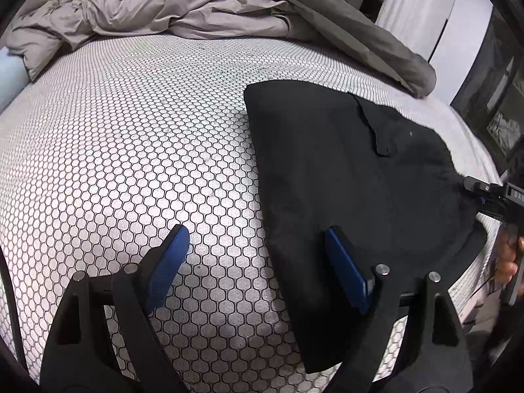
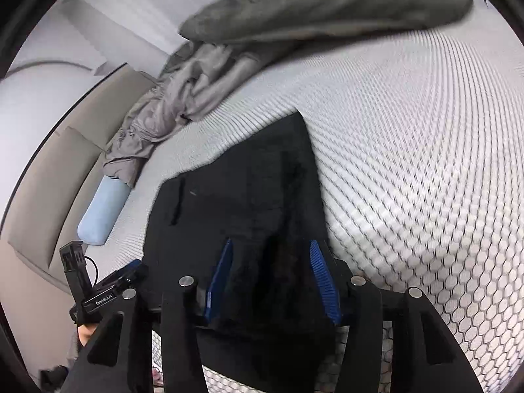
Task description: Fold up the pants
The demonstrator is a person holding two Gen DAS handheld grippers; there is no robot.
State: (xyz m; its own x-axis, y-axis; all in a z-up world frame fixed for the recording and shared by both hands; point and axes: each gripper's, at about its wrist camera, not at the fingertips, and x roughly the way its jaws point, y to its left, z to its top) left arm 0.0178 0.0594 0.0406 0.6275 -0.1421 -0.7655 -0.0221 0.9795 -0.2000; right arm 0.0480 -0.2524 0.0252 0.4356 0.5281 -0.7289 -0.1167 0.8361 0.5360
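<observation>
We can read little writing here: on the body of the left hand-held gripper (image 2: 108,278), seen at the lower left of the right wrist view, a small label reads "GenRobot.AI", and at the right edge of the left wrist view a few pale letters on the right hand-held gripper (image 1: 471,185) look like "DAS" but are cut off by the frame. The black pants (image 1: 353,177) lie folded into a thick dark block on the bed (image 1: 131,137), whose cover carries a white honeycomb pattern, and they sit toward the right side in the left wrist view, near the edge of the mattress. A crumpled grey sheet (image 1: 157,9) and a darker grey duvet (image 1: 360,29) are heaped at the far end of the bed, and a light blue pillow (image 2: 103,211) lies by the beige headboard (image 2: 55,177). Our left hand-held gripper stands spread wide, one blue pad over the bare cover and the other over the near edge of the pants, pinching nothing. Our right hand-held gripper is about half spread over the near end of the pants, with dark cloth between the blue pads; we cannot tell whether the pads press on it.
</observation>
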